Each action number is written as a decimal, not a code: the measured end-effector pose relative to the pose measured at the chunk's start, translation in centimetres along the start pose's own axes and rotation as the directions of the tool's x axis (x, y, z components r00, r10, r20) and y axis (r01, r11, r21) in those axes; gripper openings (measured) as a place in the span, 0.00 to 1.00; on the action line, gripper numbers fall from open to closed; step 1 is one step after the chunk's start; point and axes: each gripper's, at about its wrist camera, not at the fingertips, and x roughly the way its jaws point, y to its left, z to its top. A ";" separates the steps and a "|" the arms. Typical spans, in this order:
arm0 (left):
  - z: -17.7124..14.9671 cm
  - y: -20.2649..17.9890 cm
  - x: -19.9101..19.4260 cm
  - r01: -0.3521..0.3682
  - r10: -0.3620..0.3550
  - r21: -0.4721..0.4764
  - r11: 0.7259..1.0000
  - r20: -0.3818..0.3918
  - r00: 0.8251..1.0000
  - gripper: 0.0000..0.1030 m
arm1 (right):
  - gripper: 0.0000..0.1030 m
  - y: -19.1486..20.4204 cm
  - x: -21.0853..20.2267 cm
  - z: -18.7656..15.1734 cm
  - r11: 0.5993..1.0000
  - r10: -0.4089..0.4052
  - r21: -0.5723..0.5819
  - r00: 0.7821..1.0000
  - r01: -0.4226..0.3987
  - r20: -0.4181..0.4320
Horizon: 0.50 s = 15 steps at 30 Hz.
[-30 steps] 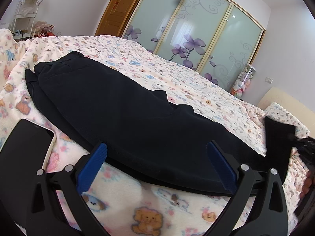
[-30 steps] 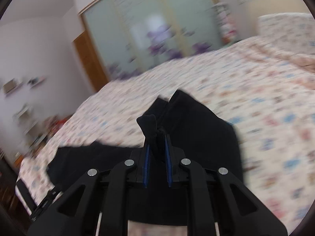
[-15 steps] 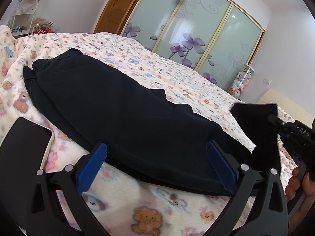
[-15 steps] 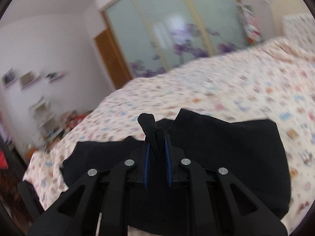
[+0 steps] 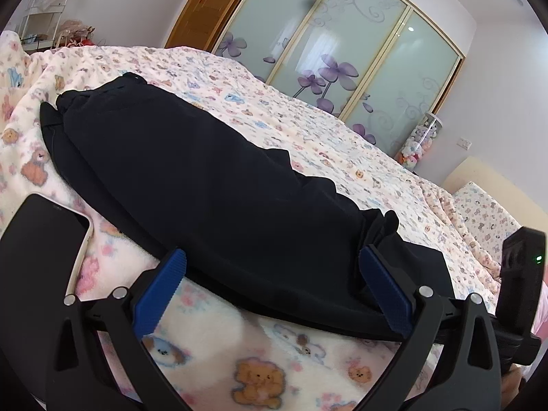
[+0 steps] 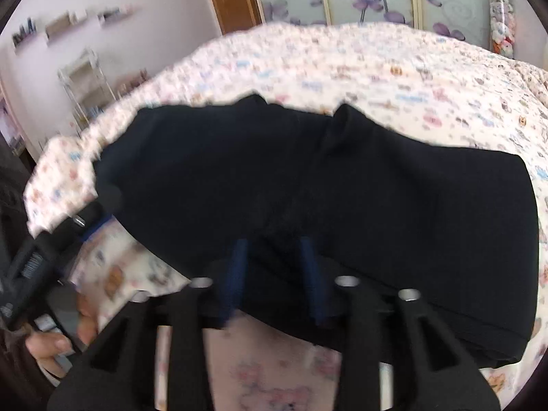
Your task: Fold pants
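One pair of black pants (image 5: 212, 188), one phone (image 5: 41, 236), one bed (image 5: 308, 126), and two hand-held grippers: left hand-held gripper (image 5: 274, 291), right hand-held gripper (image 6: 274, 274).

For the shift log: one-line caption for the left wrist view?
Open left gripper rests at the edge of black pants on a bear-print blanket, phone alongside.

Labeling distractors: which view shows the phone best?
Left wrist view: the smartphone lies screen-up on the blanket, left of the black pants, sharp though partly cut off. The right wrist view doesn't show it.
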 end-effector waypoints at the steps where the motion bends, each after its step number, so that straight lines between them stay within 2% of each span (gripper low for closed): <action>1: 0.0 0.0 0.0 0.000 0.000 0.001 1.000 -0.002 1.000 0.98 | 0.61 -0.2 0.6 -0.2 0.999 0.027 0.020 0.999 -0.026 -0.018; 3: -0.1 0.0 0.0 0.003 -0.003 0.001 1.000 -0.005 1.000 0.98 | 0.62 -0.3 2.2 -0.8 0.999 0.019 0.029 0.996 -0.017 -0.088; 6: 0.0 0.2 0.3 0.011 -0.011 -0.006 1.000 -0.029 1.000 0.98 | 0.62 -0.2 1.9 -1.3 1.000 0.016 0.014 0.998 -0.015 -0.057; 10: 0.0 0.3 0.6 0.010 -0.011 -0.011 1.000 -0.048 0.999 0.98 | 0.62 -1.5 -0.6 -1.8 0.990 0.103 0.088 0.993 -0.107 0.053; 12: 0.1 0.4 0.5 0.007 -0.008 -0.012 1.000 -0.054 0.999 0.98 | 0.62 -2.3 -1.9 -2.3 0.980 0.145 0.123 0.983 -0.158 0.109; 15: 0.7 1.3 -0.1 0.009 -0.014 -0.061 0.998 -0.079 0.997 0.98 | 0.67 -4.5 -4.1 -3.4 0.946 0.241 0.166 0.945 -0.280 0.222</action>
